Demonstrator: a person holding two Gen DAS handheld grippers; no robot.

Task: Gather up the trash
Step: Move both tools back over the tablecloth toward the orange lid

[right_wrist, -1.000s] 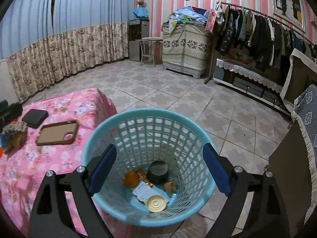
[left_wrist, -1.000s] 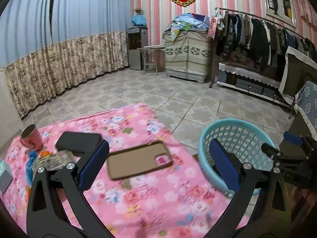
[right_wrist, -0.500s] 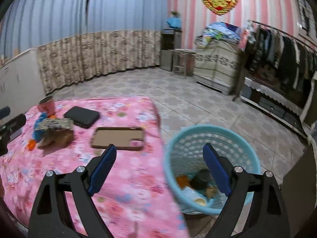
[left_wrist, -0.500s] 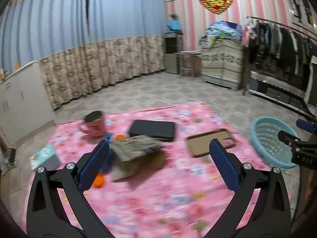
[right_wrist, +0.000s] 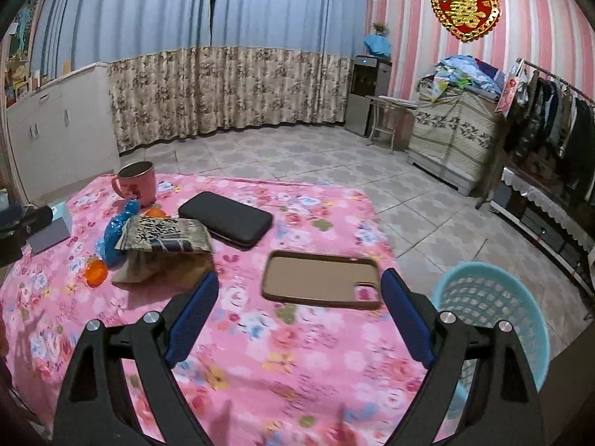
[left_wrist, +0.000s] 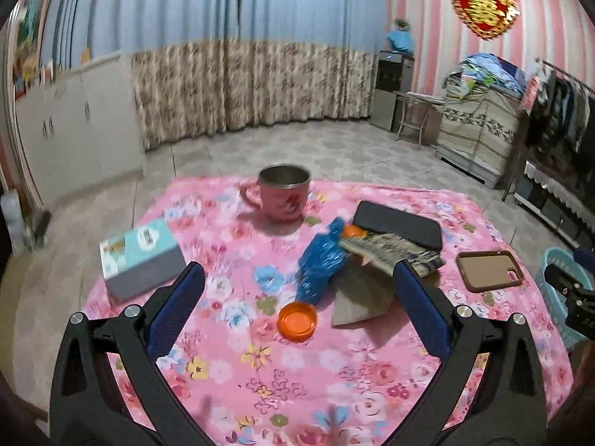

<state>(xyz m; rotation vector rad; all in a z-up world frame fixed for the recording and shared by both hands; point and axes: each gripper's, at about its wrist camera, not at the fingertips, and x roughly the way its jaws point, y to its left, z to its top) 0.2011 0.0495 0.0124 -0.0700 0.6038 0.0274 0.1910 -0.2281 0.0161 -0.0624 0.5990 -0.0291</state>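
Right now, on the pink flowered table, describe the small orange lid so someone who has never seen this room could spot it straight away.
Find the pink flowered tablecloth, then the heap of litter in its middle. At the near tip of the crumpled blue wrapper lies the orange lid, alone on the cloth. It is the only flat, round, bright orange disc there.

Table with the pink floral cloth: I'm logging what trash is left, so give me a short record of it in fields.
surface: table under a pink floral cloth
trash pile: blue wrapper, orange cap, printed packet, brown paper
not trash: pink mug, black case, brown phone case, small box
bin: blue basket, on the floor beside the table
left tongs: open, empty
right tongs: open, empty
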